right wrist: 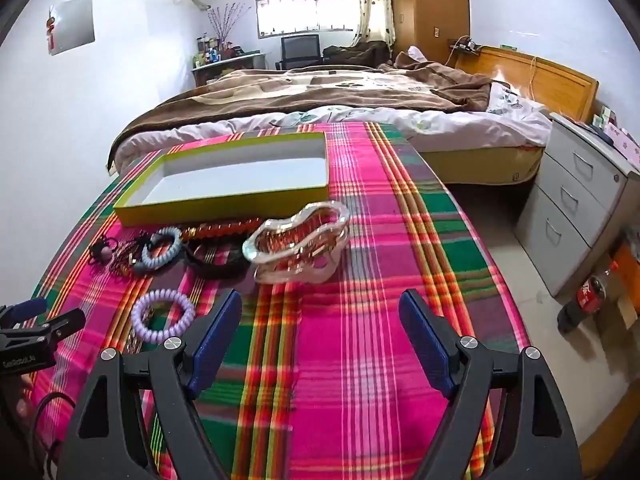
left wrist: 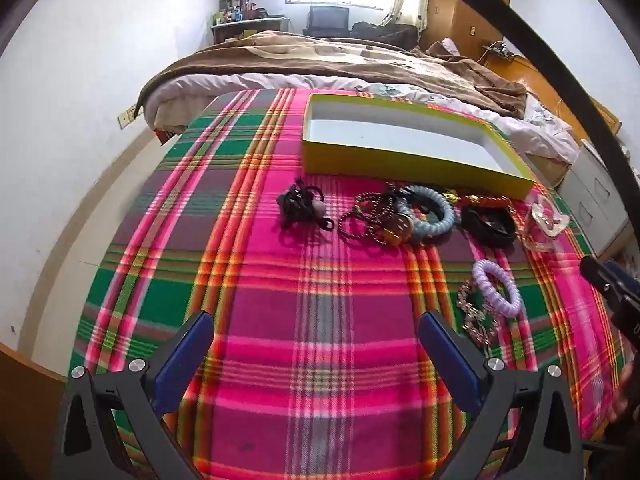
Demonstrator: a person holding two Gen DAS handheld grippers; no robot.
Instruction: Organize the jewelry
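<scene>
**Bedroom setup: plaid worktop, yellow box, jewelry in a row**

Whole thing is in a bedroom with white walls. Biggest item is the bed (right wrist: 320, 92) behind the worktop, with a brown blanket (right wrist: 304, 88) over white floral sheets and a wooden headboard (right wrist: 536, 76) at the right. A tall wooden wardrobe (right wrist: 432, 4) stands by the curtained window (right wrist: 304, 12), with a dark office chair (right wrist: 300, 50) under it and a cluttered side table (right wrist: 228, 62) to its left. A grey drawer unit (right wrist: 576, 200) sits on the right, and a cola bottle (right wrist: 588, 296) lies on the tiled floor below it.

The worktop is covered by a loud pink, green and orange plaid cloth (left wrist: 320, 340). At its far side is a shallow yellow box (left wrist: 400, 160), white inside and empty.

The jewelry lies just in front of the box: a black hair-tie bundle (left wrist: 302, 208), dark bead bracelets (left wrist: 368, 216), a pale blue coil tie (left wrist: 430, 216), a black band (left wrist: 488, 222) and a red bead strand (left wrist: 486, 201). A clear wavy glass dish (right wrist: 298, 240) sits at the right end. Nearer, a lilac coil tie (left wrist: 496, 288) rests beside a gold chain piece (left wrist: 478, 316).

Left gripper (left wrist: 316, 338) hangs over bare cloth, jaws spread wide, nothing between them. Right gripper (right wrist: 320, 320) is the same, just short of the glass dish.
</scene>
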